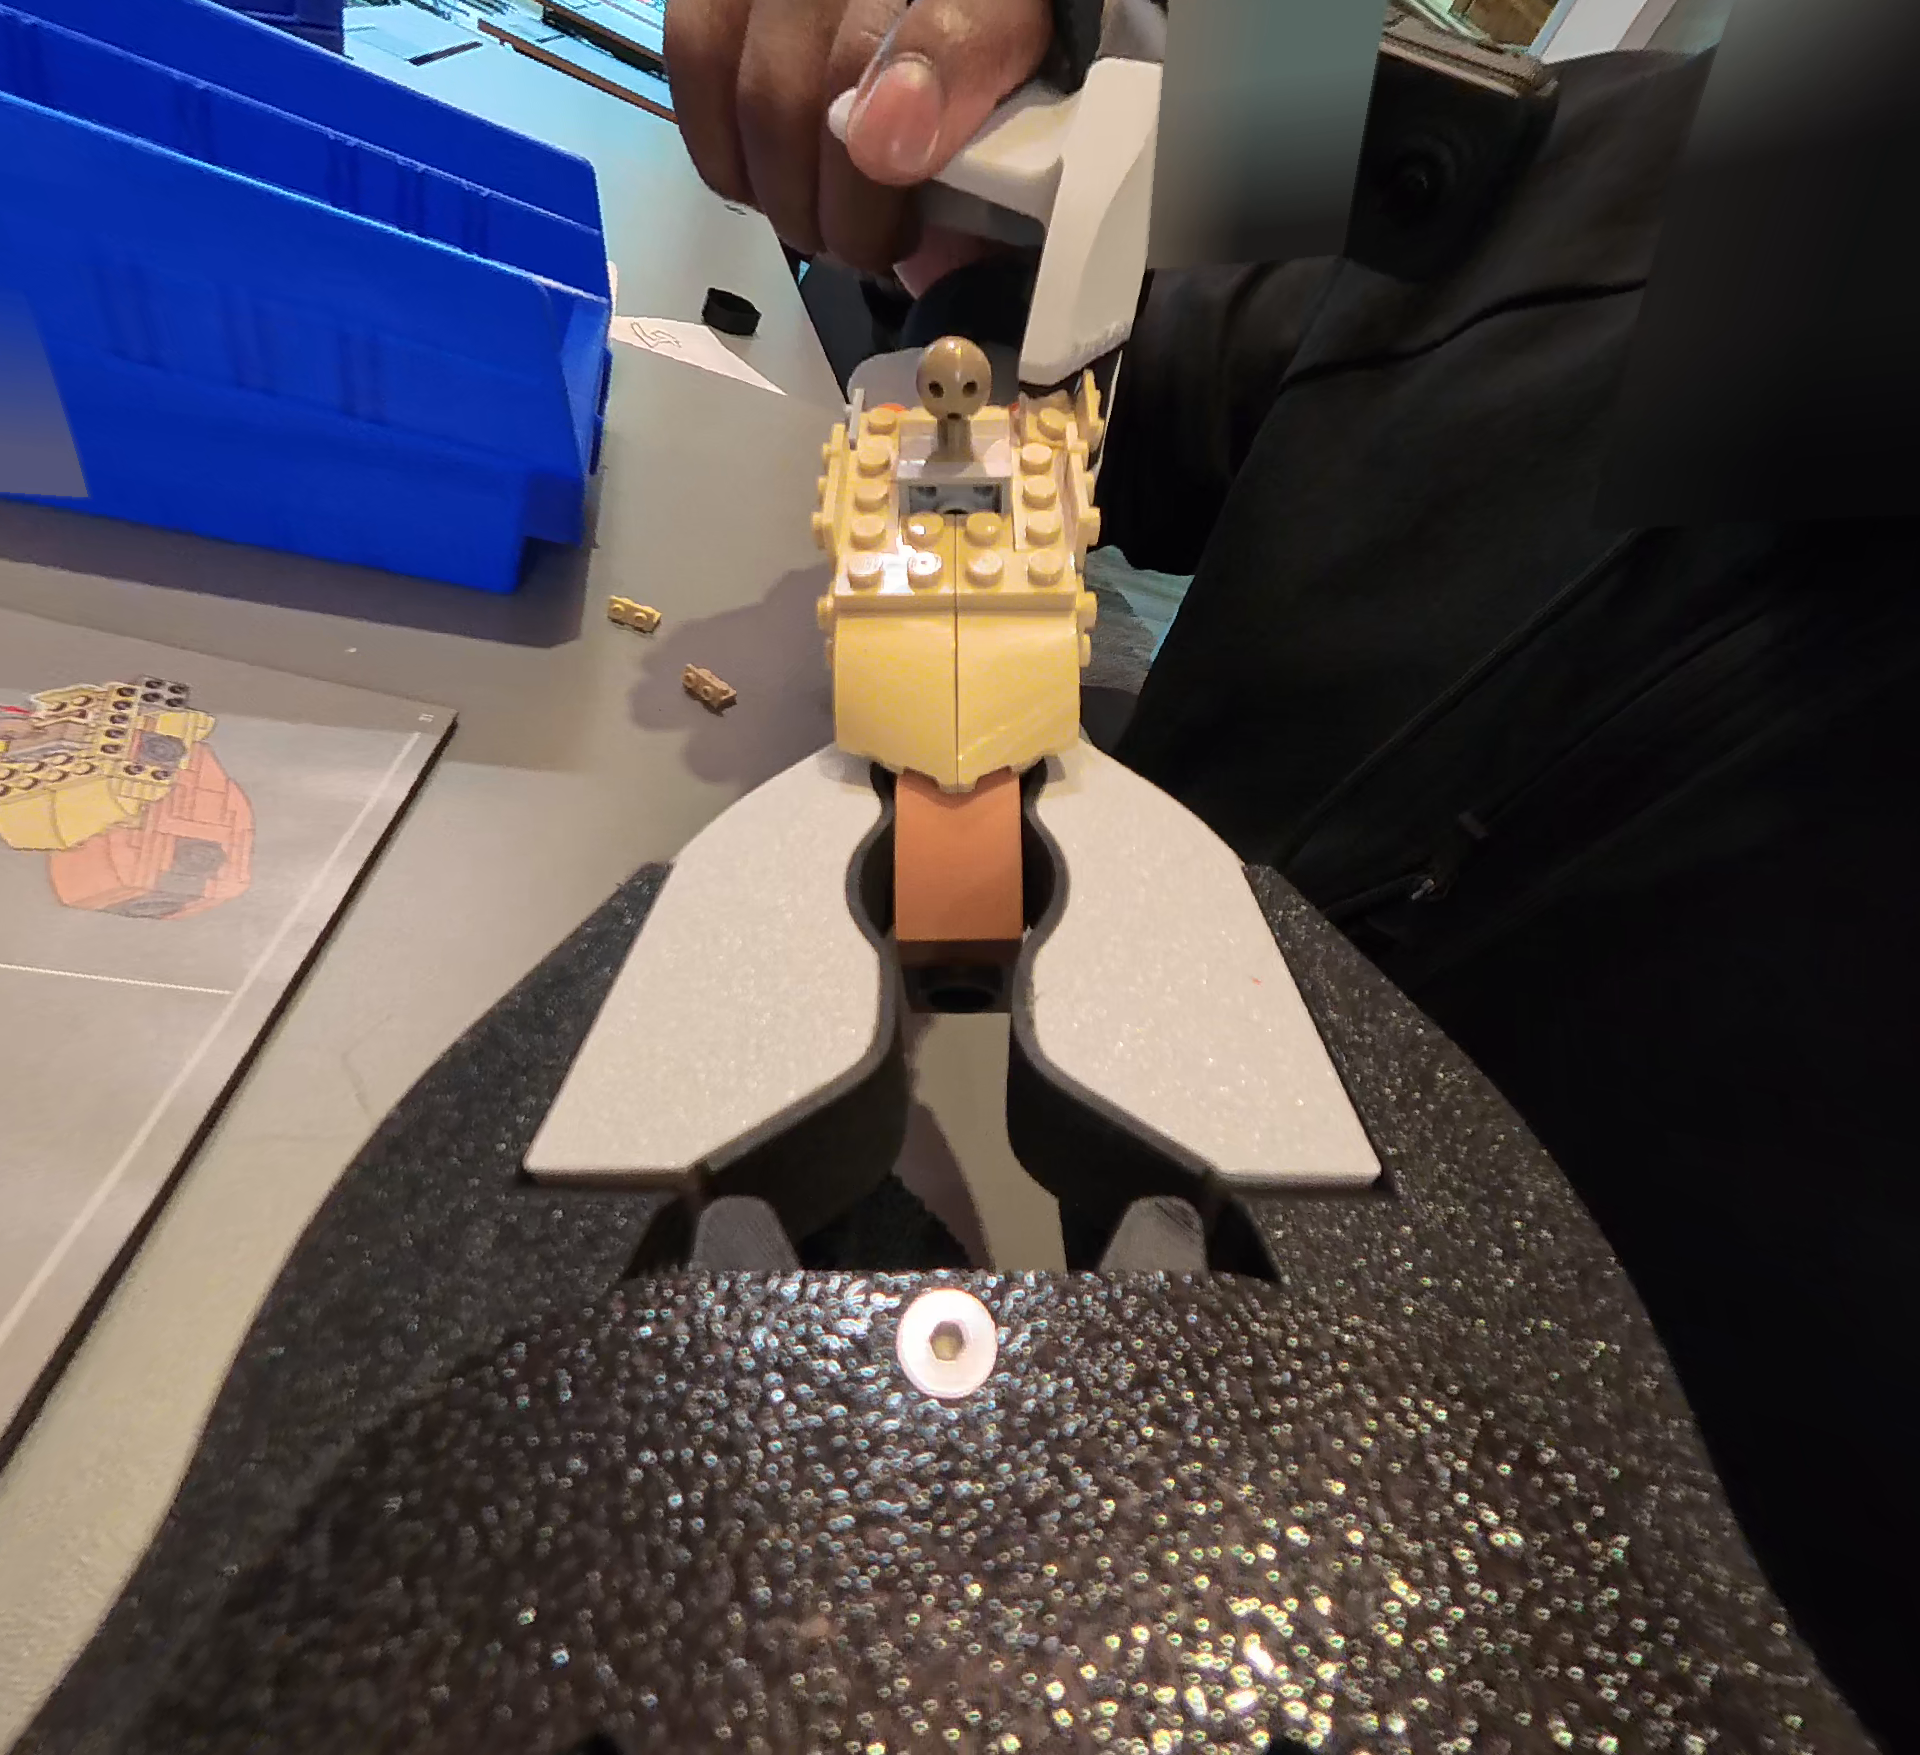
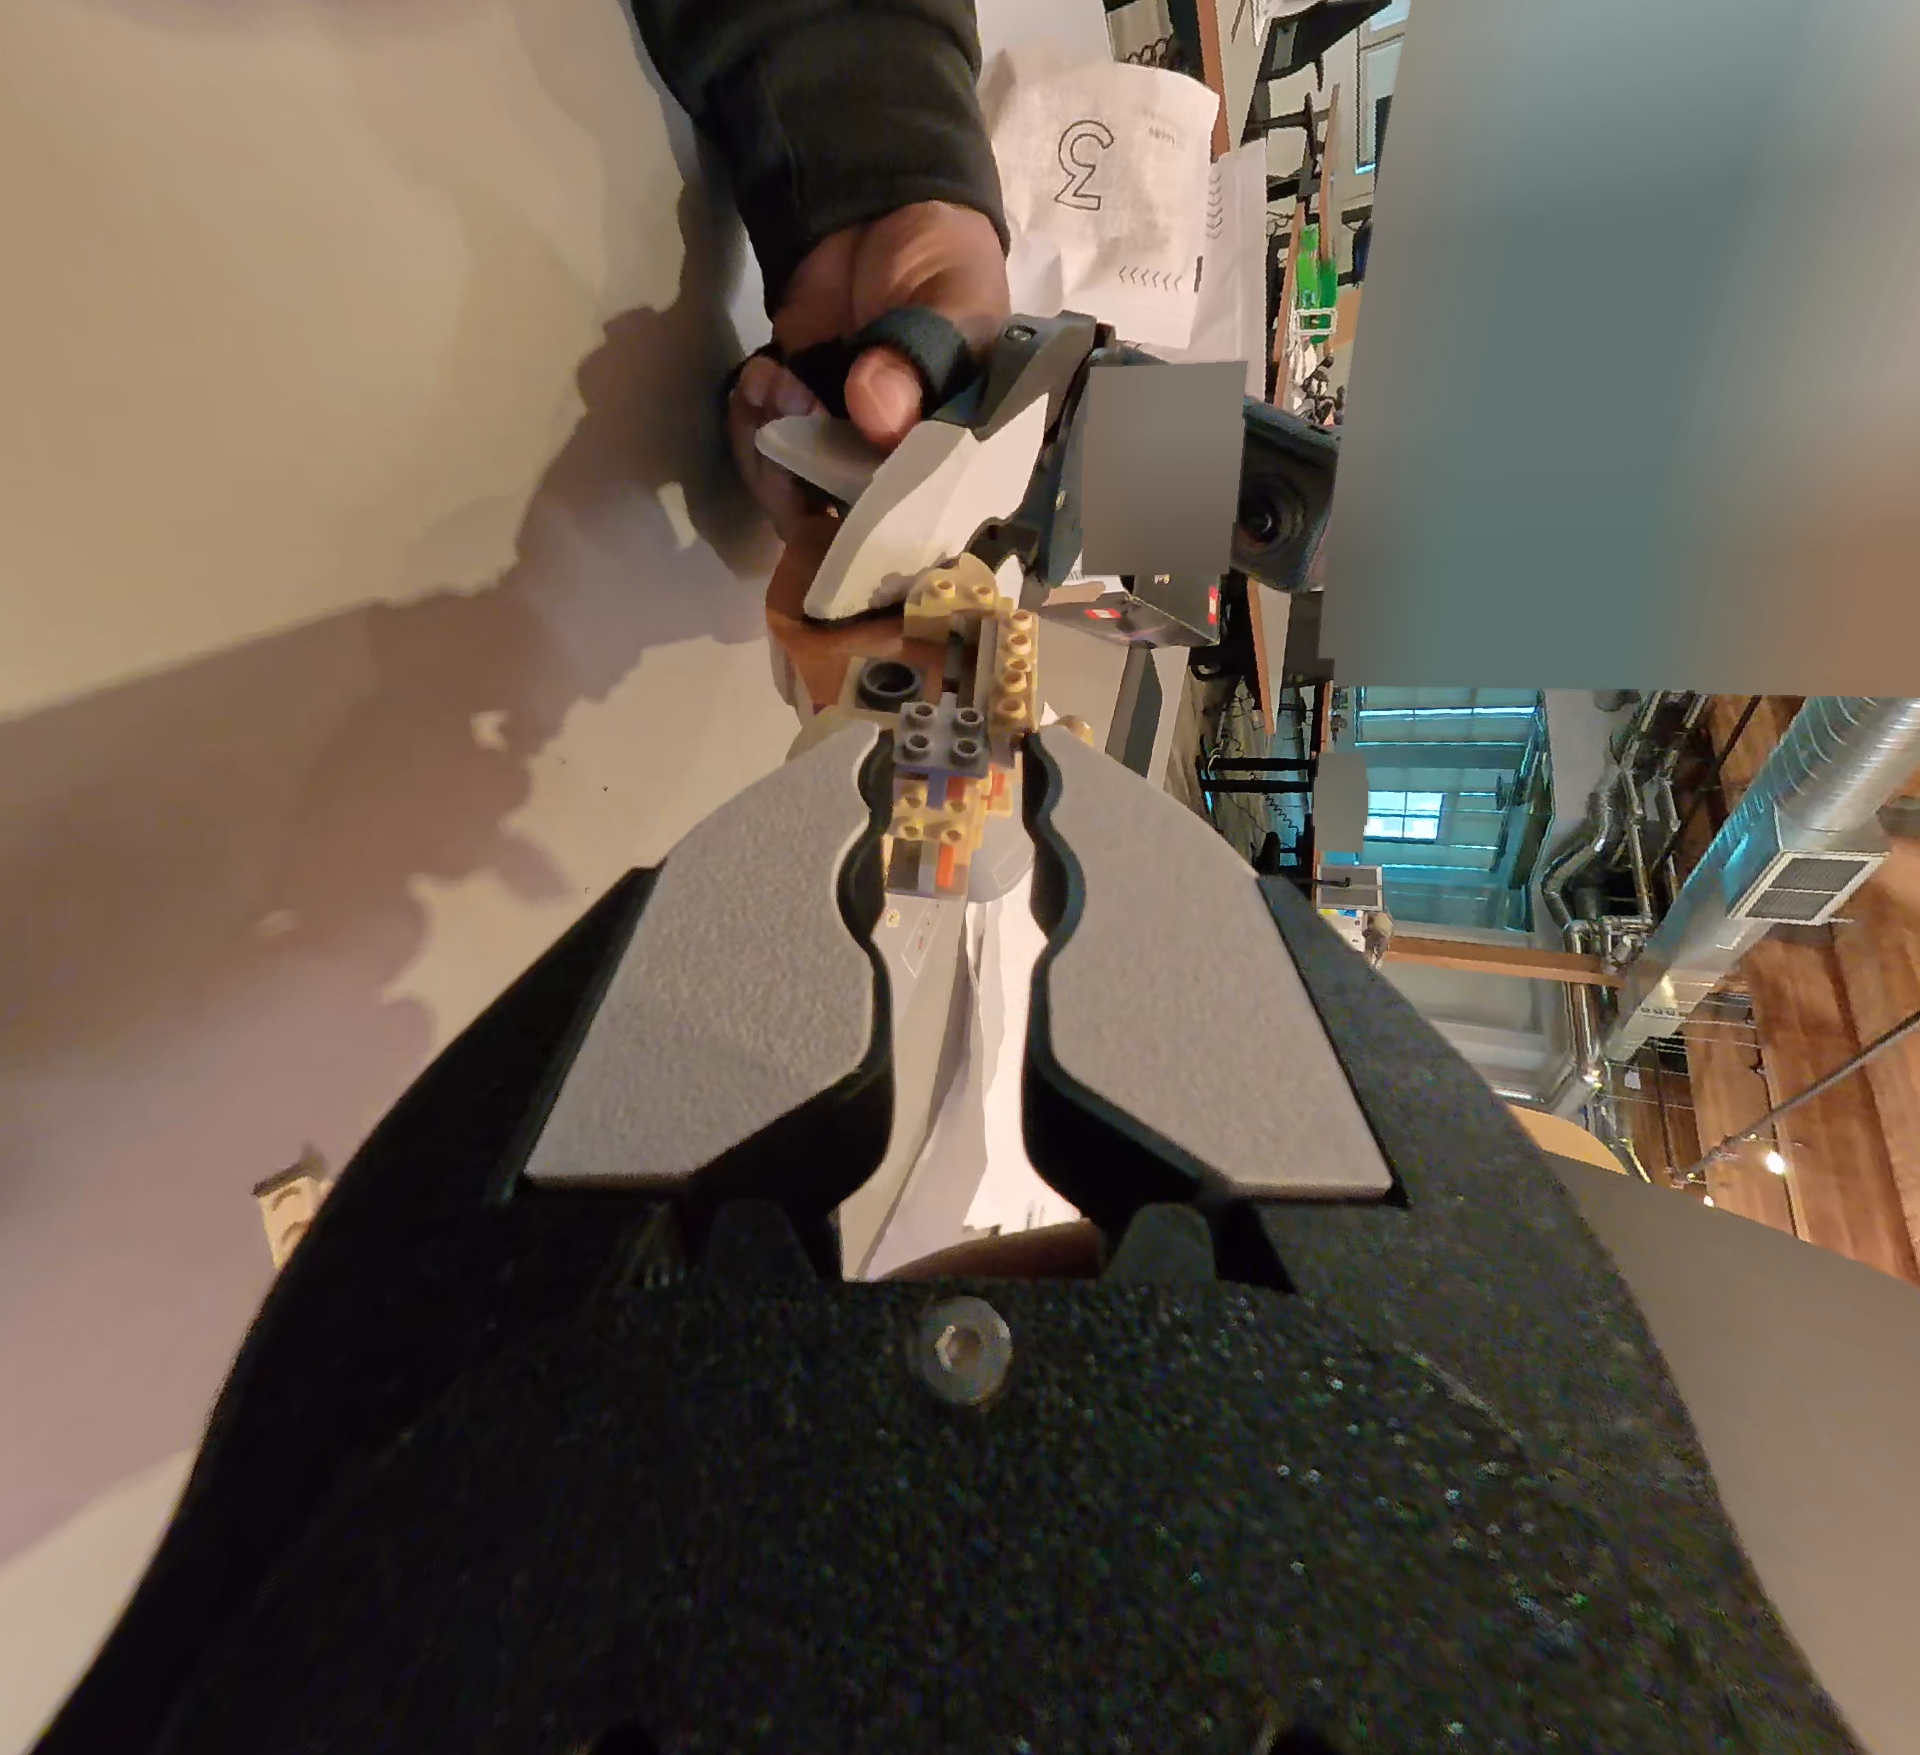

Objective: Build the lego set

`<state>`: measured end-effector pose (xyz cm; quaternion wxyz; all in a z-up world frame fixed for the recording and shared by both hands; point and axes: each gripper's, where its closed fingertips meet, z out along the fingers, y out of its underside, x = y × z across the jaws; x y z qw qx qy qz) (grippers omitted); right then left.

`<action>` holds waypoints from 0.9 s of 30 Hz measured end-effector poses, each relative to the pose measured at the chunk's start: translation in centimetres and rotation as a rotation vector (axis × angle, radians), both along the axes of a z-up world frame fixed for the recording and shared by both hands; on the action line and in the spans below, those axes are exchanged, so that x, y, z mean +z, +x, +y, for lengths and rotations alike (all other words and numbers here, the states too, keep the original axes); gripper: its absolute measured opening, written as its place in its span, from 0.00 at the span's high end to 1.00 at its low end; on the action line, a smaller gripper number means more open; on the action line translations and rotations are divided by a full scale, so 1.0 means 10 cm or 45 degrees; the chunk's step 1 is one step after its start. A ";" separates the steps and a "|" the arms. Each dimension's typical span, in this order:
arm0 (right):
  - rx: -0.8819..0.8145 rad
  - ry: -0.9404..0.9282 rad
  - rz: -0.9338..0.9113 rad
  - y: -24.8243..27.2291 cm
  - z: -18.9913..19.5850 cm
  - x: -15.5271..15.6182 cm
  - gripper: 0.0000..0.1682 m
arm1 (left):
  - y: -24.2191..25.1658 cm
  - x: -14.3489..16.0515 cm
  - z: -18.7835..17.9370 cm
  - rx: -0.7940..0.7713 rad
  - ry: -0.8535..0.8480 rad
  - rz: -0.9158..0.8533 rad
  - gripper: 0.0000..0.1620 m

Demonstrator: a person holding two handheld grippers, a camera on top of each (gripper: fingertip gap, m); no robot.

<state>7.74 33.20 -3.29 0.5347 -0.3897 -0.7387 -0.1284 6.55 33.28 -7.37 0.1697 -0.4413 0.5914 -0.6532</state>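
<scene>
A tan and orange lego model [image 1: 956,604] with a round-headed tan knob [image 1: 954,370] on top is held in the air between both grippers. My left gripper [image 1: 958,770] is shut on its near end, on the orange block [image 1: 961,858]. My right gripper [image 2: 951,755] is closed around the other end, where a dark grey studded brick [image 2: 942,732] and tan plates sit between the fingers. The right gripper also shows in the left wrist view, where its white finger [image 1: 1086,271] meets the model's far end. The left gripper's finger [image 2: 904,510] shows in the right wrist view.
Blue bins [image 1: 312,303] stand at the left on the grey table [image 1: 468,874]. An instruction booklet [image 1: 187,874] lies at the near left. Two small tan pieces [image 1: 634,611] [image 1: 710,687] lie loose near the bins. A person's dark jacket [image 1: 1507,614] fills the right side. My hands' fingertips stand some 5 cm from each other.
</scene>
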 end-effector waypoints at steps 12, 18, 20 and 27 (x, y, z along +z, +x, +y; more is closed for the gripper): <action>-0.017 -0.011 -0.016 0.02 -0.01 -0.03 0.86 | 0.01 -0.03 0.00 0.017 0.049 0.008 0.89; -0.028 -0.054 -0.002 0.04 -0.02 -0.07 0.85 | 0.02 -0.06 0.01 0.035 0.105 0.011 0.89; -0.018 -0.068 0.008 0.04 -0.03 -0.08 0.85 | 0.02 -0.06 0.00 0.035 0.128 0.004 0.89; 0.007 -0.063 -0.020 0.06 -0.05 -0.10 0.85 | 0.04 -0.08 -0.01 0.035 0.136 0.010 0.89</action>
